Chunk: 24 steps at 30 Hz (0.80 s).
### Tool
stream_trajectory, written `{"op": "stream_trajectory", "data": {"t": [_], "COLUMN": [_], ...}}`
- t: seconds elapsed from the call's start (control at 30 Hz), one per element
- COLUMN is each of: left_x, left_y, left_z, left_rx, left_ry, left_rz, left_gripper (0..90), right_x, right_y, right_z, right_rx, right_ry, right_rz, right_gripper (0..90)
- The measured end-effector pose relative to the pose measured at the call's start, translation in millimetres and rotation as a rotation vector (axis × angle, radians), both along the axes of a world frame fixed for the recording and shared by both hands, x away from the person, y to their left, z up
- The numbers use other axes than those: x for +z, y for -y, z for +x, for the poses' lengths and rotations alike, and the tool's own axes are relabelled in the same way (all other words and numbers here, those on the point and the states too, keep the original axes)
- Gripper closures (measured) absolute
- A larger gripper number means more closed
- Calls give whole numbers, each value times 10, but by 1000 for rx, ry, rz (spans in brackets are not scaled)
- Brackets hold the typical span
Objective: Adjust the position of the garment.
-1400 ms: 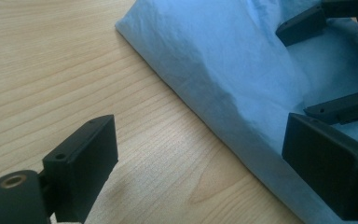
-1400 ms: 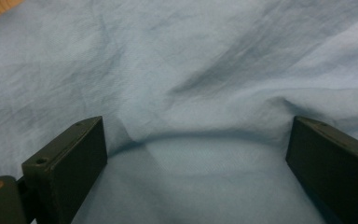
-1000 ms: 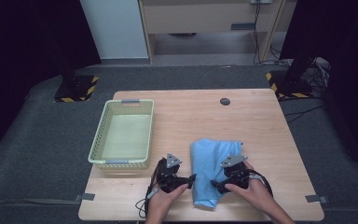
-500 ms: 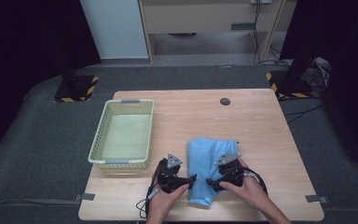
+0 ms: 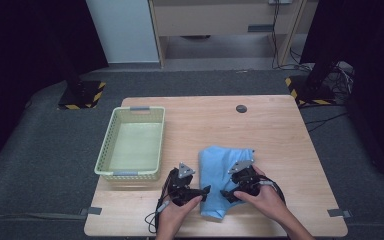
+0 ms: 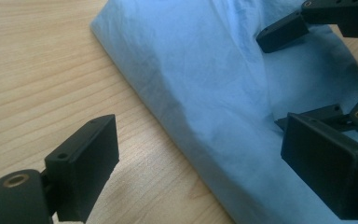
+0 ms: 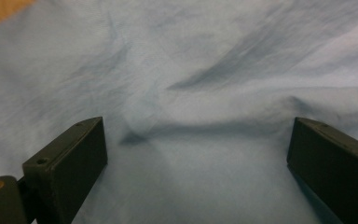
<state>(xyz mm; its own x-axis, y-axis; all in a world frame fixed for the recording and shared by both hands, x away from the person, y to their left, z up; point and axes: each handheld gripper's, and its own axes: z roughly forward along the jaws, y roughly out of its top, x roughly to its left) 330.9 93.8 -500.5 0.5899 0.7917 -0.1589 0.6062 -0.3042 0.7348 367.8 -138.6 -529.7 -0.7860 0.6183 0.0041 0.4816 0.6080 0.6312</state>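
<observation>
A light blue cloth (image 5: 223,171) lies folded on the wooden table (image 5: 275,135), near the front edge. My left gripper (image 5: 201,192) stands open at the cloth's left edge and points right. In the left gripper view the folded edge of the cloth (image 6: 205,93) runs between the jaws of my left gripper (image 6: 205,161). My right gripper (image 5: 228,193) is open and sits low over the near part of the cloth, pointing left. The right gripper view has the wrinkled cloth (image 7: 191,93) spread between the wide jaws of my right gripper (image 7: 198,154). The right gripper (image 6: 294,74) also shows far off in the left gripper view.
A pale green plastic basket (image 5: 107,146) stands empty at the table's left side, close to my left gripper. A small dark round disc (image 5: 241,108) is set in the table near its far edge. Bare wood stretches to the right of the cloth and behind it.
My right gripper has slid a little to the left over the cloth, toward the left gripper. The left gripper has hardly moved.
</observation>
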Motion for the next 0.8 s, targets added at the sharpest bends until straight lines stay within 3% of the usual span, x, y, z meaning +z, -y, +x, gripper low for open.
{"op": "stream_trajectory", "data": {"t": [0.13,0.23,0.3,0.5,0.8], "left_x": [105,246,284,396,444], "left_y": [51,142,200,281,398], "left_z": [18,77,148,392,723], "left_rx": [-25,-45,-60,-72,-89], "left_ry": [-19,-22,-37,-74,-93], "left_rz": [27,45,84,73,125], "left_gripper": [102,95,80,78,86], "right_x": [91,316,386,538,563], "right_y": [30,119,158,302,462], "right_z": [-24,-89,-106,-118,-99], "right_rx": [8,29,29,15,16], "right_ry": [-5,-4,-10,-1,-26], "right_rz": [11,-7,-10,-4,-18], "right_gripper": [43,52,54,59,88]}}
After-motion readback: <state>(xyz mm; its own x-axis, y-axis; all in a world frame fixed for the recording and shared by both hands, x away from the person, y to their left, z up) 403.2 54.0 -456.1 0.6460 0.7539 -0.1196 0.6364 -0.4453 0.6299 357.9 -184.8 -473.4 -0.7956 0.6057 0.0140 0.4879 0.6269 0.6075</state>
